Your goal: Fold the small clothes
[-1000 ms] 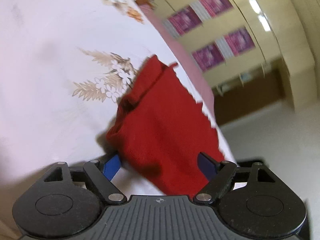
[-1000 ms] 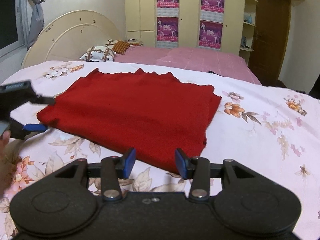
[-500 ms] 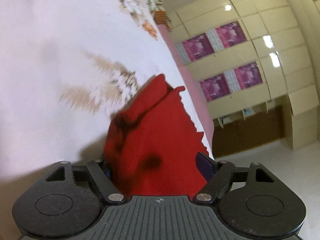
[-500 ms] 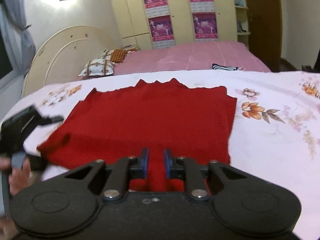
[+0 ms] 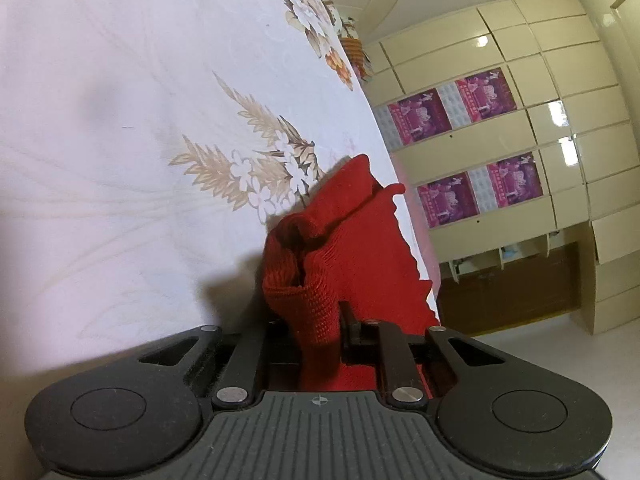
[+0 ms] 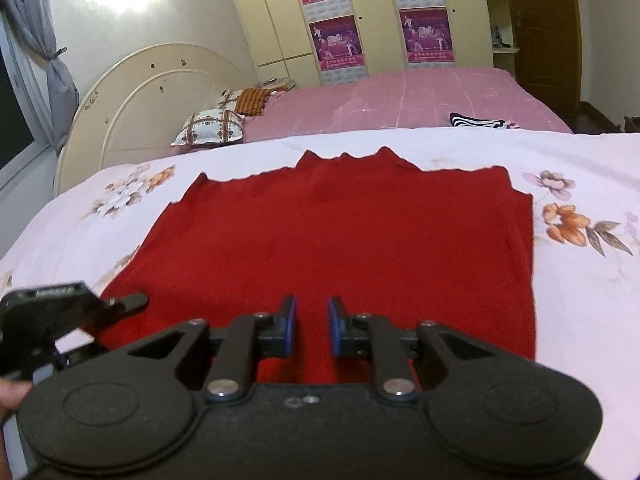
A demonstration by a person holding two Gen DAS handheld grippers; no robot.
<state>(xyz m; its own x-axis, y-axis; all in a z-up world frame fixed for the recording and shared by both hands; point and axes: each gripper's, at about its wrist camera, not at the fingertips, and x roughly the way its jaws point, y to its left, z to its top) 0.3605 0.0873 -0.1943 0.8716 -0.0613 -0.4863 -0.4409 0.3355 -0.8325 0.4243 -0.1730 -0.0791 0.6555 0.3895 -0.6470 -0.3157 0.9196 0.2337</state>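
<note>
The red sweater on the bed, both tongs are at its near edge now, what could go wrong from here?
1. The left tongs are closing on a bunched corner of the red sweater; lifting may drag a crease into the fold.
2. The right tongs show a gap over the hem, so they may hold too little knit and slip.
</note>
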